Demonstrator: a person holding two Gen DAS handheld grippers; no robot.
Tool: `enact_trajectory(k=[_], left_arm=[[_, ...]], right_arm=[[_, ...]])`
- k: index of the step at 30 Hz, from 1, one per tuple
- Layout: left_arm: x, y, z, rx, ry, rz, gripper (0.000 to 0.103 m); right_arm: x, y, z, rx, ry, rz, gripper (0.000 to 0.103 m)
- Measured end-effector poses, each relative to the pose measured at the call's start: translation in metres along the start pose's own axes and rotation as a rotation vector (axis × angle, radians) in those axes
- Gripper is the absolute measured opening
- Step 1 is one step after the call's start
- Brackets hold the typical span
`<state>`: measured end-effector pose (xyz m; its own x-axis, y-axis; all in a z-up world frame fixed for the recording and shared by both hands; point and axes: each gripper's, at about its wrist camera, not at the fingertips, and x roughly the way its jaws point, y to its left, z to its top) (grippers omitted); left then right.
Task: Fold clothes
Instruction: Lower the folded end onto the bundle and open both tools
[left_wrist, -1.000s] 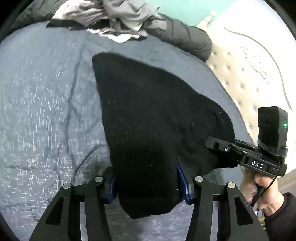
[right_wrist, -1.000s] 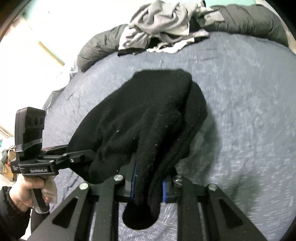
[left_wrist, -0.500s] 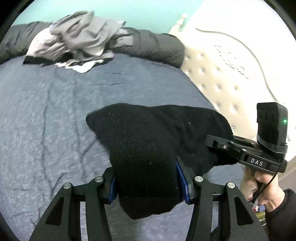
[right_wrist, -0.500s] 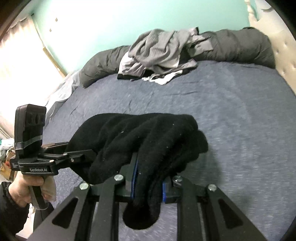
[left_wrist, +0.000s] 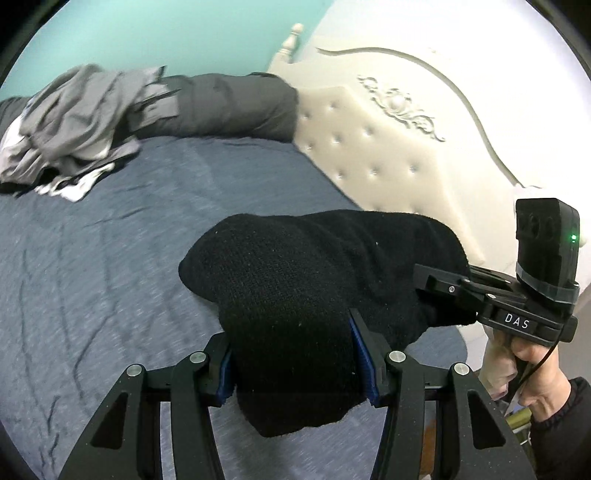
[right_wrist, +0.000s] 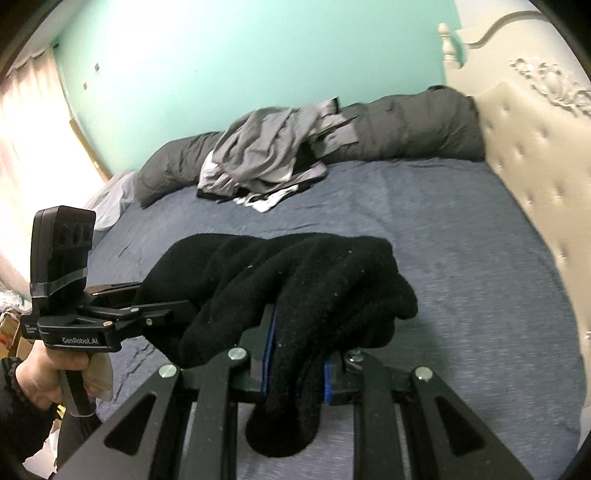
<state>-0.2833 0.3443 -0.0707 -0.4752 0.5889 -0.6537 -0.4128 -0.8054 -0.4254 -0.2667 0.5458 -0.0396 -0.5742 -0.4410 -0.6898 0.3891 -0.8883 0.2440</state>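
A black knit garment hangs bunched between both grippers, held above the blue bed sheet. My left gripper is shut on one thick edge of it; the cloth fills the gap between the blue pads. My right gripper is shut on the other edge, with the garment draped over its fingers. The right gripper also shows in the left wrist view at the right, and the left gripper shows in the right wrist view at the left, both buried in the cloth.
A pile of grey and white clothes lies at the far side of the bed, on a dark grey duvet roll. A cream tufted headboard stands along the right. A teal wall is behind.
Both grippers have lifted and tilted up with the garment. It was spread out flat below them; now it hangs bunched and folded over between them, clear of the sheet.
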Motion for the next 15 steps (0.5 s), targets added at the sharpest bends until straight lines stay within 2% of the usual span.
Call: enact_trajectory(k=[9, 15], left_arm=[[0.072, -0.078, 0.044, 0.05, 0.021, -0.057, 0.056], [0.118, -0.116, 0.073, 0.07, 0.025, -0.072, 0.056]], right_arm=[[-0.051, -0.091, 0.017, 0.019, -0.038, -0.06, 0.019], [-0.064, -0.151, 0.029, 0.036, -0.055, -0.093, 0.019]])
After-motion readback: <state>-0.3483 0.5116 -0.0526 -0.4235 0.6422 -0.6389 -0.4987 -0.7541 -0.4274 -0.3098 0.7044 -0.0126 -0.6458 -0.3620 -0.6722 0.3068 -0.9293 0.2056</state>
